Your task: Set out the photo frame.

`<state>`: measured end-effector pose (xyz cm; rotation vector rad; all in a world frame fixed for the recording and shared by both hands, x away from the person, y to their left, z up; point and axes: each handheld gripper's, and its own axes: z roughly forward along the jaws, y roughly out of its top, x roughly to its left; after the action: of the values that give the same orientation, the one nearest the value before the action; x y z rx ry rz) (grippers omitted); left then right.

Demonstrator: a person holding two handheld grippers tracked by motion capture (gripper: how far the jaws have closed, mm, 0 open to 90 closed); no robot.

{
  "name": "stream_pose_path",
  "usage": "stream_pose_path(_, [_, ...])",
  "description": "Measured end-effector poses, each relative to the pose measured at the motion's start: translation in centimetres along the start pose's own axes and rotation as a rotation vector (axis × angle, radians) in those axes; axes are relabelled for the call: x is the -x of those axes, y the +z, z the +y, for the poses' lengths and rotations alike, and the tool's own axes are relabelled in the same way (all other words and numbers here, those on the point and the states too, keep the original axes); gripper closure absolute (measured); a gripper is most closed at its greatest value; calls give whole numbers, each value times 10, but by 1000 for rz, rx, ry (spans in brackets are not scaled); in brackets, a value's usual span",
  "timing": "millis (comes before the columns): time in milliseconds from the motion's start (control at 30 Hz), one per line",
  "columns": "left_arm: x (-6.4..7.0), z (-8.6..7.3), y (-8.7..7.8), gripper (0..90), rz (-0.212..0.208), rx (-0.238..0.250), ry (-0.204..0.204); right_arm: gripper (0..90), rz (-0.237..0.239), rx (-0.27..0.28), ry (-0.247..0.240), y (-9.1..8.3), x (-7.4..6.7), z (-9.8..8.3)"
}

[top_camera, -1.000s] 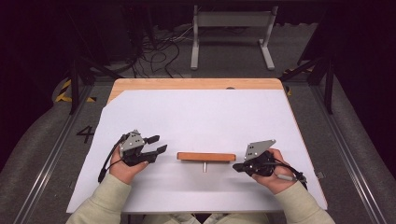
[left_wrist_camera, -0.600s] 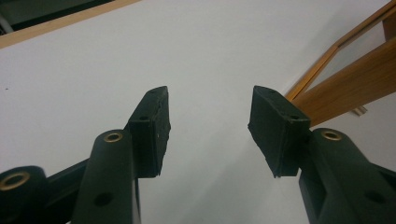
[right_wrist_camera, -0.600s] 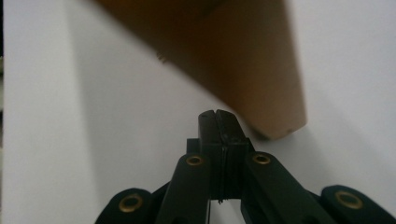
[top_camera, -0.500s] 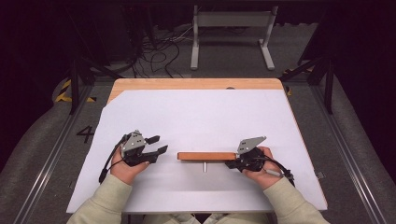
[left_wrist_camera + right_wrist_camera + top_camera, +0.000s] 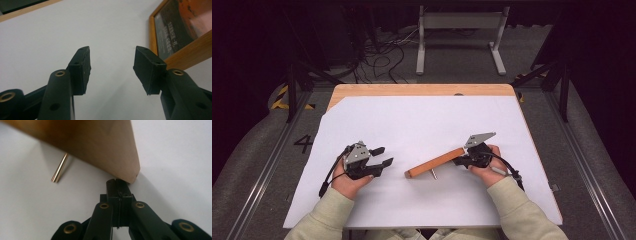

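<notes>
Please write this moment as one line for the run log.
right gripper: shut, tips against end of wooden bar | left gripper: open, empty | bar: slanted on white sheet, metal pin beside

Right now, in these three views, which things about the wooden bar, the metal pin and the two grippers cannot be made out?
- Wooden bar, right gripper view: out of focus and cut off by the top edge.
- Bar's right end, high view: hidden behind the right gripper; real contact cannot be judged.
- Metal pin, high view: too small to tell whether it is fixed in the bar.
- Left gripper, left gripper view: the bar is cut off by the right edge.
</notes>
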<state>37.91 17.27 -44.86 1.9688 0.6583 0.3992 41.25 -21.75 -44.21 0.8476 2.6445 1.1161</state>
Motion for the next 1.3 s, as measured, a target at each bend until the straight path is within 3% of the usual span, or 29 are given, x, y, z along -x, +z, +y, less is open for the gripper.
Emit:
stream_pose_path(267, [2,0,1,487,-16,-7,-2,900,-8,21,46,14,13,16])
stream_pose_path(533, [2,-1,-1,487,-17,-9,-3,900,19,15,46,33,22,35])
stream_pose_path(933, [0,-4,-6,487,-1,-8,-10,900,64,19,5,61,24,64])
stream_pose_path(1100, [0,-5,-7,488,-1,-12,-10,900,115,64,34,75,24,67])
stream_pose_path(1300, [0,-4,-5,487,-3,-5,-13,900,139,75,17,80,21,68])
